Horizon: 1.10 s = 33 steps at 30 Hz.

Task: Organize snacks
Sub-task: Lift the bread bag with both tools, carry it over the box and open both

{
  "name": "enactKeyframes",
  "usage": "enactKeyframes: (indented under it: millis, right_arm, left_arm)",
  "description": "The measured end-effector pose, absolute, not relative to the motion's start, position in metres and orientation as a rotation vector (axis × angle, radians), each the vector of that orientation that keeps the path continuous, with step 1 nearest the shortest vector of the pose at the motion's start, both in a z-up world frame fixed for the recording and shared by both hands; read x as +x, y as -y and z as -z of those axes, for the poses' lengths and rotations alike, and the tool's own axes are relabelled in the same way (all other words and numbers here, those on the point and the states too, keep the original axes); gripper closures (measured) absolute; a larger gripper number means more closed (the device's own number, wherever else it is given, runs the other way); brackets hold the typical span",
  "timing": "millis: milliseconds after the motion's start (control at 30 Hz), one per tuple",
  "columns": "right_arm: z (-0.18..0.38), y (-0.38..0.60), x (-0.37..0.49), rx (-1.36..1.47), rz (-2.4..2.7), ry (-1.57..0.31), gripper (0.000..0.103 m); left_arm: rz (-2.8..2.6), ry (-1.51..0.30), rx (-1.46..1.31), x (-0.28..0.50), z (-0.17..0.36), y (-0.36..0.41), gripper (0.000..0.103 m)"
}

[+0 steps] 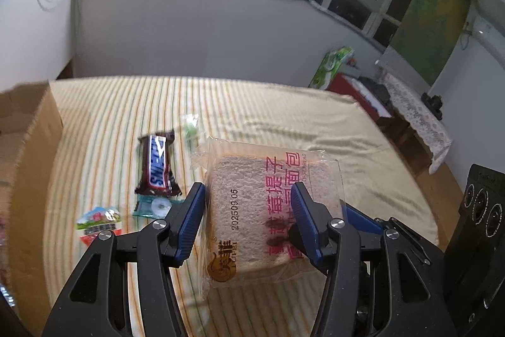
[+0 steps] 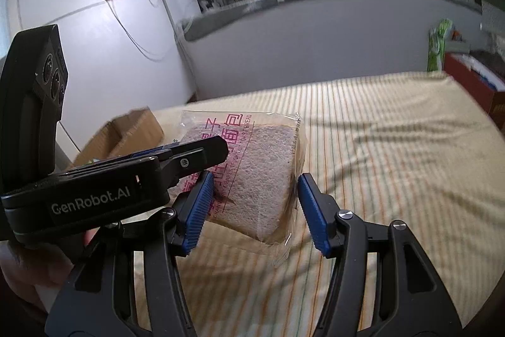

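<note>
A packaged slice of toast bread (image 1: 252, 210) in clear wrap with pink lettering is held tilted above the striped bed. My left gripper (image 1: 247, 195) straddles it, its blue pads at the bread's two sides, gripping it. In the right wrist view the same bread (image 2: 262, 166) sits between the blue pads of my right gripper (image 2: 252, 185), which is open, with a gap on the right side. The left gripper's body (image 2: 94, 188) crosses in from the left. A Snickers bar (image 1: 157, 165), a mint packet (image 1: 154, 207), a small round-topped snack (image 1: 99, 221) and a green candy (image 1: 191, 125) lie on the bed.
A cardboard box (image 1: 22, 147) stands at the left edge of the bed; it also shows in the right wrist view (image 2: 126, 131). The striped bedspread (image 1: 284, 116) reaches to the wall. A red cabinet (image 1: 356, 90) and a lace-covered table (image 1: 419, 116) stand at right.
</note>
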State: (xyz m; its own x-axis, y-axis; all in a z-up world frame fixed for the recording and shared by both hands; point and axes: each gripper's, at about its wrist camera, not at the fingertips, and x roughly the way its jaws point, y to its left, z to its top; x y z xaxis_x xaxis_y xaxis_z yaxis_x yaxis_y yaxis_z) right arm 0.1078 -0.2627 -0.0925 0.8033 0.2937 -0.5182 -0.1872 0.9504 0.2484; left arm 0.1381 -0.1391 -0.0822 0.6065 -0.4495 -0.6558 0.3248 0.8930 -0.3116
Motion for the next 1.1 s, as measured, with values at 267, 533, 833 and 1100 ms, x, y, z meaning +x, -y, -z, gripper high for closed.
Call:
enactKeyframes:
  millis: [267,533,833,1100]
  right_arm:
    - [0.034,0.239,0.06,0.147,-0.26,-0.457,0.045]
    - [0.013,0.21,0.033,0.097,-0.281,-0.43,0.045]
    - [0.019,0.184,0.036,0.075,-0.32,-0.454,0.045]
    - [0.026,0.14,0.056,0.03,-0.368,-0.489,0.045]
  left_arm:
    - [0.465,-0.639,-0.138,0.091,0.017,0.122,0.049]
    - [0.457,-0.546,-0.139,0.052,-0.011,0.091,0.049]
    - [0.416,-0.527,-0.149,0.043,-0.008,0.074,0.049]
    - [0.372,-0.542,-0.201,0.05,0.002,0.043,0.049]
